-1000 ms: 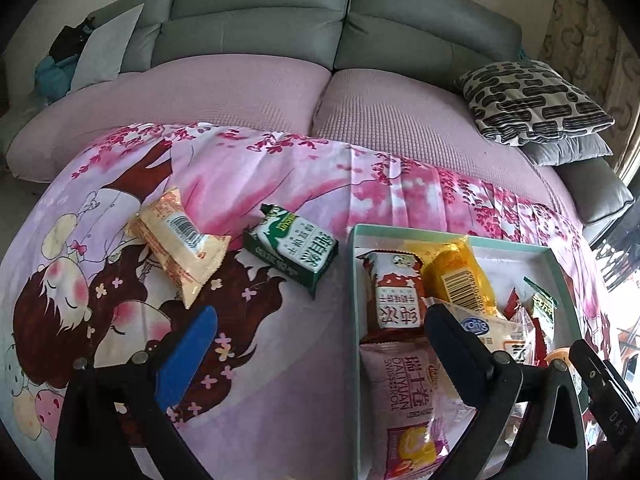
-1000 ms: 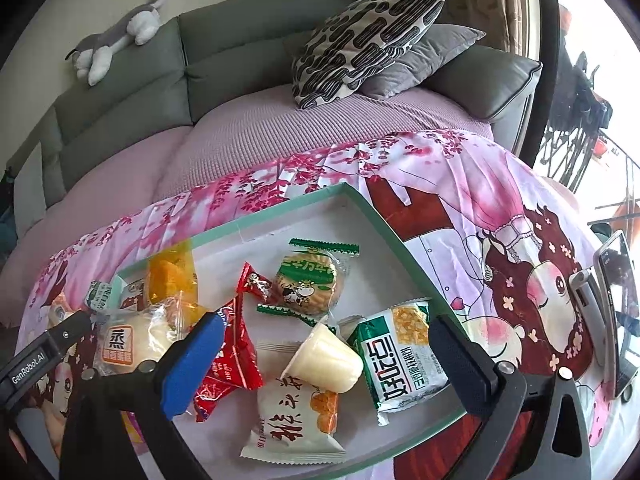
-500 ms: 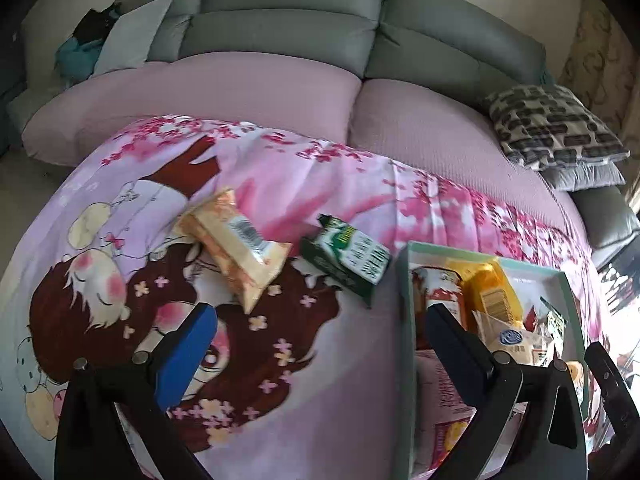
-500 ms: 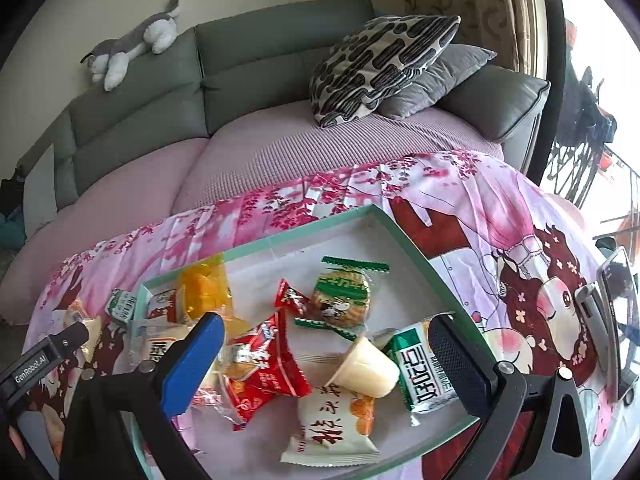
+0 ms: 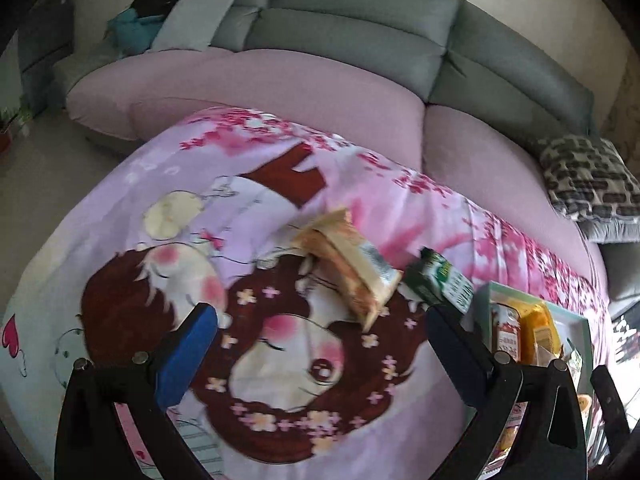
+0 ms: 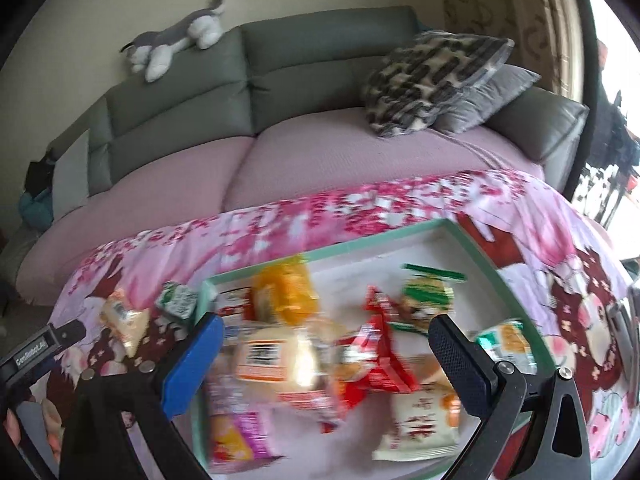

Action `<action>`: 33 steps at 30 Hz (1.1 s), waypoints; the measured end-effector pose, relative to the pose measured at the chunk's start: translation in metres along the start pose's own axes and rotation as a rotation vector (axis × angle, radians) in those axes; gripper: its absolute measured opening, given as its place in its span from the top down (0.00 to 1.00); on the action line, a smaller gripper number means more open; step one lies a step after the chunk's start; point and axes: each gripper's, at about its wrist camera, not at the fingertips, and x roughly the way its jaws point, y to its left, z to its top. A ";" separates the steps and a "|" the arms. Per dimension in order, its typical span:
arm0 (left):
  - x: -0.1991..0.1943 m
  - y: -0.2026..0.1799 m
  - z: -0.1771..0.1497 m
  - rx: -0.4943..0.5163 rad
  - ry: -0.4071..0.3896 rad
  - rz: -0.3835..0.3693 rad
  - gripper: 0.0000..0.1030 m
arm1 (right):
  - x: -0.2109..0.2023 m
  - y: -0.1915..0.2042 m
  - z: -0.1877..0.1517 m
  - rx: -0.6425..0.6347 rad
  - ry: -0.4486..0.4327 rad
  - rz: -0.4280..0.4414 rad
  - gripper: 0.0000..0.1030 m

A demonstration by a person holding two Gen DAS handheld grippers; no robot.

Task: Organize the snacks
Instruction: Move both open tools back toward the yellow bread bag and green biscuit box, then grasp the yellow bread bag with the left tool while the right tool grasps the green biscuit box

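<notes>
Grey sofa [image 5: 360, 36] w/ pink seat stood behind a cartoon-print cloth [image 5: 280, 184]. L gripper [image 5: 320, 344] hung over the cloth, fingers wide, nothing between them. Beyond its tips lay a tan packet [image 5: 348, 264] and, just beside it, a green carton [image 5: 440, 284], both outside the tray [image 5: 486, 300], near its left edge. R gripper [image 6: 326, 360] hung over the tray [image 6: 400, 236], fingers wide, holding nothing. Tray held approx. a dozen snacks [image 6: 376, 352]; view blurred, exact count unclear. Plush dog [image 6: 176, 40] lay on sofa back.
</notes>
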 end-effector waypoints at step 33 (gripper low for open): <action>0.055 0.017 0.030 -0.065 0.154 -0.098 0.00 | 0.061 0.115 0.017 -0.291 0.157 0.165 0.04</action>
